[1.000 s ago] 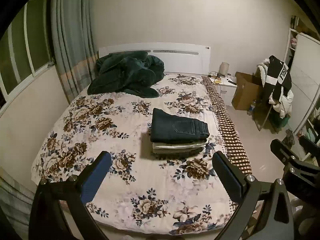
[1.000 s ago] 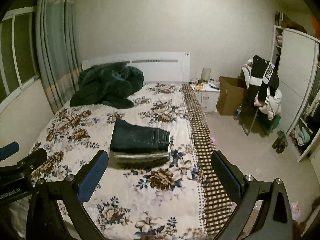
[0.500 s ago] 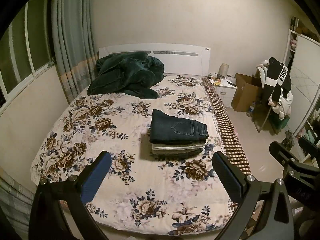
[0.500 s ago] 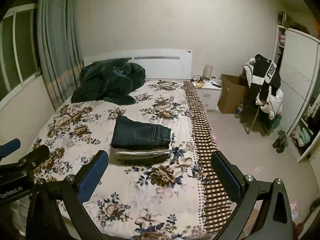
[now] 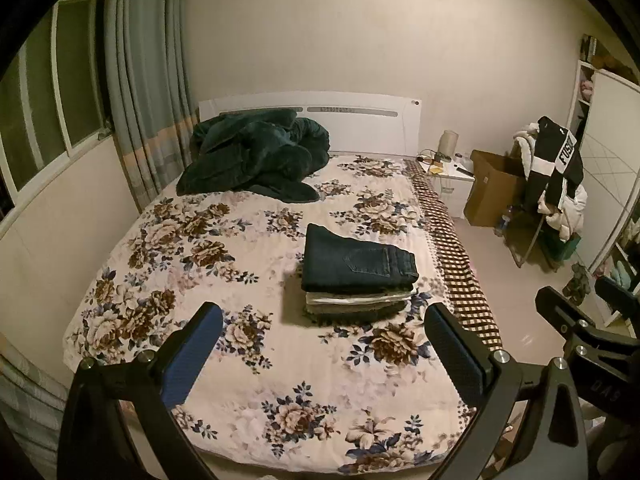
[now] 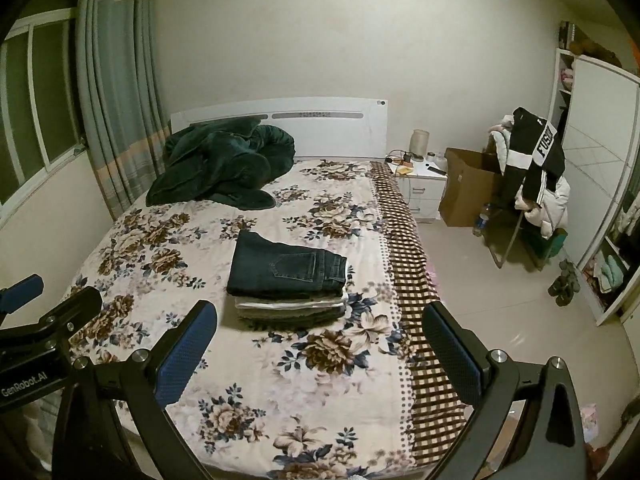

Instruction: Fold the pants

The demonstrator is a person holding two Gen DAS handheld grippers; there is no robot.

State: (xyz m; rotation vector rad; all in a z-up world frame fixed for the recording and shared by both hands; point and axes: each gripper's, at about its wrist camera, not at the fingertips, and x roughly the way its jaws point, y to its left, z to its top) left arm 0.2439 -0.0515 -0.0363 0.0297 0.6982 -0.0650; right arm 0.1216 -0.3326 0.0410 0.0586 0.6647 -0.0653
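pants [image 5: 354,260] folded, top of stack [image 5: 352,300] mid-bed [image 5: 224,392] | left gripper [image 5: 324,354] + right gripper [image 6: 320,350] spread wide, empty, well short of stack | we judge fold finished

The right tool [image 6: 320,344] hung wide apart and empty above the bed [image 6: 280,392]; folded dark jeans [image 6: 286,270] topped a small stack of clothes [image 6: 288,308].

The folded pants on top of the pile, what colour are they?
Dark blue denim: the folded pants top the pile, clearest in the right wrist view.
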